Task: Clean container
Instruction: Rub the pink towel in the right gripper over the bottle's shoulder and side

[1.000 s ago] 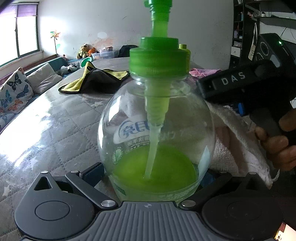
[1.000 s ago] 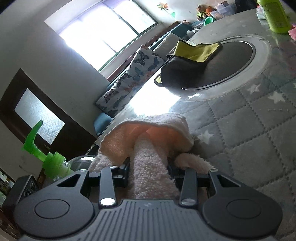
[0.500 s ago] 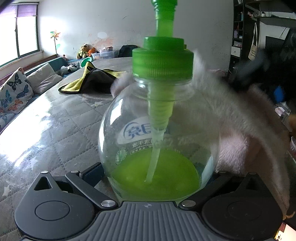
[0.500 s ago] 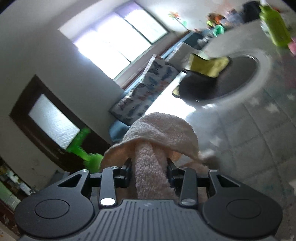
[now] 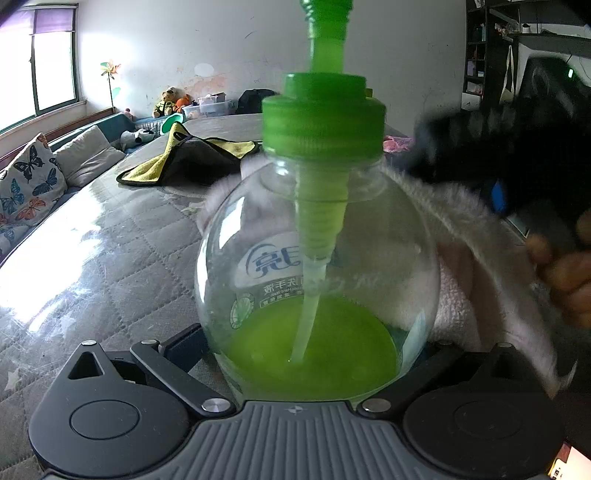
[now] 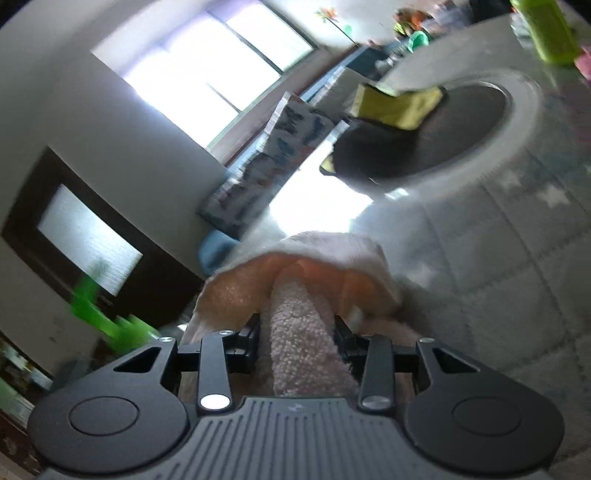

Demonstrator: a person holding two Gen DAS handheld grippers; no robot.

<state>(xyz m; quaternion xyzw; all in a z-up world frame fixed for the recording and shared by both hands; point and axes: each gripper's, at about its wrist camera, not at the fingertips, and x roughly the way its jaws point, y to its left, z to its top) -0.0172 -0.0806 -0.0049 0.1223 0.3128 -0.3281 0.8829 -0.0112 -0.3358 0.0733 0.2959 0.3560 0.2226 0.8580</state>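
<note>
A round clear soap bottle with a green pump cap and green liquid in its lower part stands upright between the fingers of my left gripper, which is shut on its base. A pale pink towel is pressed against the bottle's far right side. In the right wrist view my right gripper is shut on that same pink towel, bunched over its fingertips. The blurred green pump shows at the lower left there. The right gripper's black body and a hand appear blurred at the right.
The grey quilted table carries a yellow and grey cloth on a dark round inset. A green bottle stands at the far side. A sofa with butterfly cushions lies to the left, shelves at the right.
The right gripper has swept the towel over the bottle's far side, up around the neck and back down to the right. The bottle has stayed in the left gripper.
</note>
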